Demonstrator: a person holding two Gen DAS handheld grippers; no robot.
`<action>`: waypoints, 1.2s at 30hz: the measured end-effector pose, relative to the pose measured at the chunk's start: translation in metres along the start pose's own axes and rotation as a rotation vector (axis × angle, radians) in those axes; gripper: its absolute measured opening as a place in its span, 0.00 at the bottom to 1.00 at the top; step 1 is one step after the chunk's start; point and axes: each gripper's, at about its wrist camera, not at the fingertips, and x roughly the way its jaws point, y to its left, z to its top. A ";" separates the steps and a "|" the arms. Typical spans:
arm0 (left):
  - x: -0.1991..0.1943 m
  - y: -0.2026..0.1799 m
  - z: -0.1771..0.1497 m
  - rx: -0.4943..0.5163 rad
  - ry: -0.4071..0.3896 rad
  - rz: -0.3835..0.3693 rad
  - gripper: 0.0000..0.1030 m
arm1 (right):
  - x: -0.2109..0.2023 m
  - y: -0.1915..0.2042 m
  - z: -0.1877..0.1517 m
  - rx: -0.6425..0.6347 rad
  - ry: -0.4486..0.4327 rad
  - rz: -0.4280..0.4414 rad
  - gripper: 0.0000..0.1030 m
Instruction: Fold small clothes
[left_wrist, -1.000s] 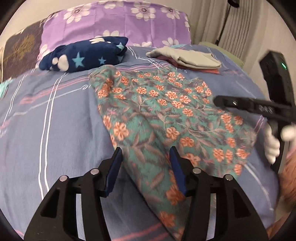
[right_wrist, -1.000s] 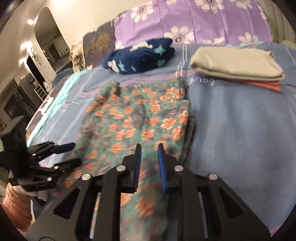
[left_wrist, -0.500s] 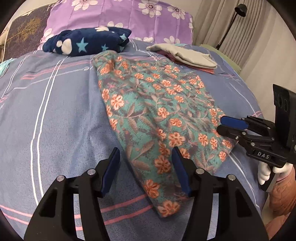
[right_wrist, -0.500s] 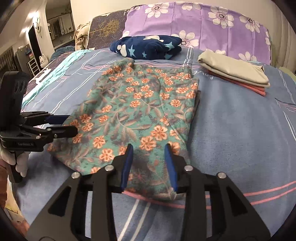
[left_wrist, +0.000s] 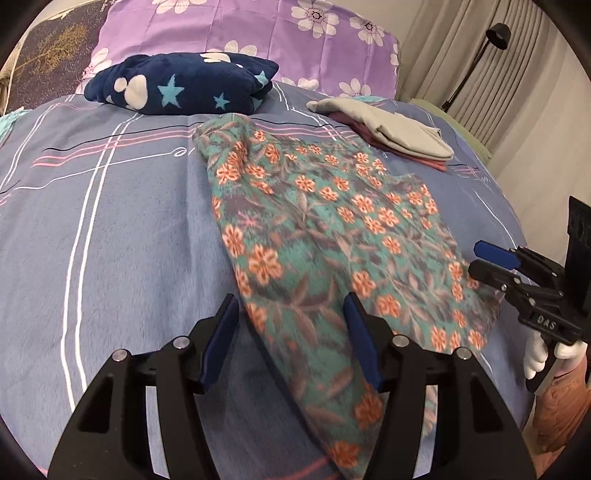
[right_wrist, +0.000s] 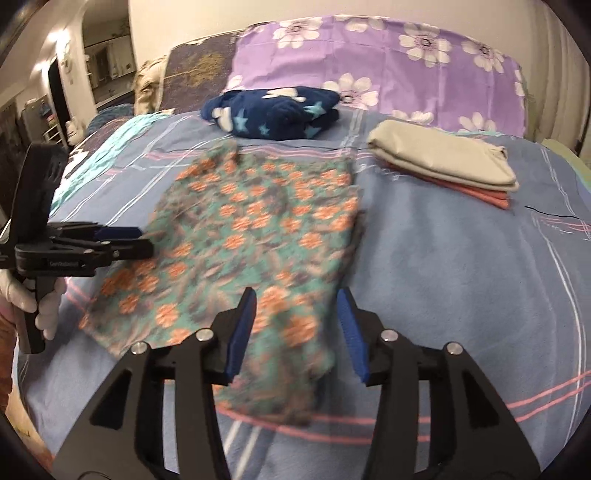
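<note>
A blue bedspread (left_wrist: 110, 229) with pink and white stripes covers the bed and fills most of both views. At its head leans a purple pillow (left_wrist: 258, 40) printed with white flowers, and a darker patterned one sits just beside it.

The floral cloth (left_wrist: 332, 236) — teal with orange blossoms — lies spread flat in the middle of the bedspread, its near edge towards the person. Beyond its far edge rests a navy bundle (left_wrist: 181, 88) with stars and paw prints. To the right of that lies a folded stack (right_wrist: 443, 162), a grey piece on top of a reddish one, clear of the floral cloth.

The left gripper (left_wrist: 291, 339) hovers above the cloth's near left edge, jaws parted and holding nothing; the fabric shows between the blue pads, but they do not press on it. The right gripper (right_wrist: 297, 328) hangs over the near right part of the cloth — its jaws are opening, with cloth seen below the gap and nothing clamped. A white-gloved hand (right_wrist: 22, 295) grips the left tool's handle.
</note>
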 end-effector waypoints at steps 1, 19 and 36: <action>0.003 0.002 0.002 -0.002 0.002 -0.007 0.58 | 0.003 -0.005 0.002 0.013 0.008 -0.011 0.46; 0.036 0.015 0.029 -0.015 0.041 -0.123 0.68 | 0.064 -0.064 0.018 0.282 0.122 0.210 0.55; 0.077 0.017 0.076 -0.022 0.071 -0.141 0.47 | 0.128 -0.076 0.068 0.358 0.158 0.458 0.53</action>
